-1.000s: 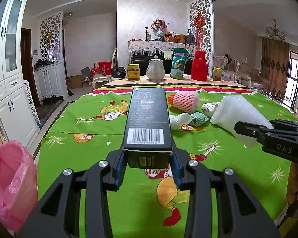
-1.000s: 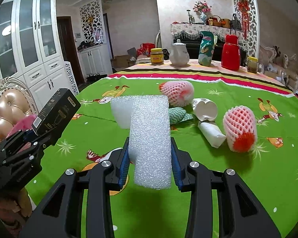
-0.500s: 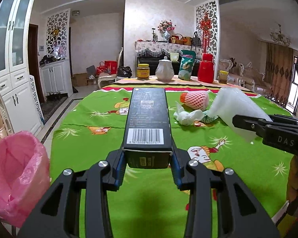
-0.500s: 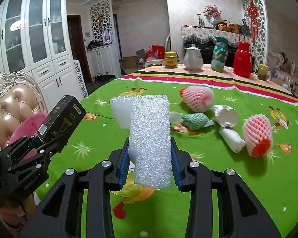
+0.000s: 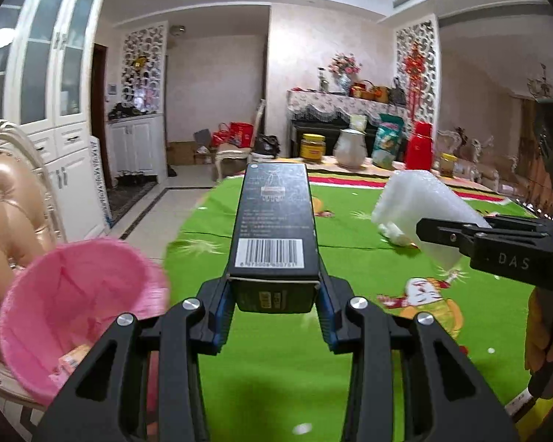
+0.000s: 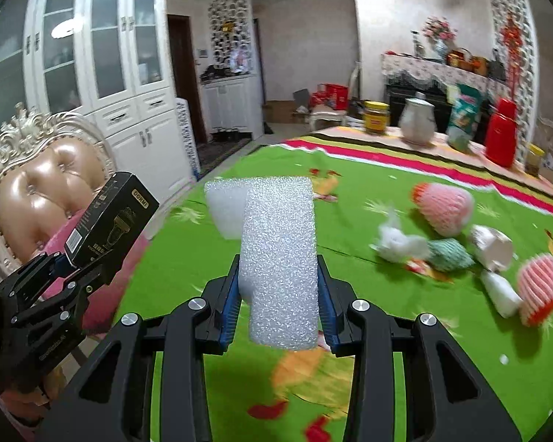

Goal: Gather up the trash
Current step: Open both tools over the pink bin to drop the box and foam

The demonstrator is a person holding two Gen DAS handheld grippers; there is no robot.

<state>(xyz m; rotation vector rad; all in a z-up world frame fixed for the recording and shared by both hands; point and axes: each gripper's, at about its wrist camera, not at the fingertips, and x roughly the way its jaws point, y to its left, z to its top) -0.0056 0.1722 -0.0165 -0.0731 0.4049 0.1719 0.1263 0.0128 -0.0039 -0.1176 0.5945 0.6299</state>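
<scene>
Showing "DORMI" on the black box (image 6: 110, 221), barcode up.

Left gripper (image 5: 274, 304): jaws closed on a black box (image 5: 274, 221), blue pads pressing both of its sides; the box projects forward along the fingers. In the right wrist view this gripper (image 6: 72, 270) appears at lower left, tilted upward to the right.

Right gripper (image 6: 276, 305): jaws closed on a white foam block (image 6: 278, 254), pads pressing both of its sides. In the left wrist view it (image 5: 453, 235) enters from the right edge, pointing left, near level.
</scene>
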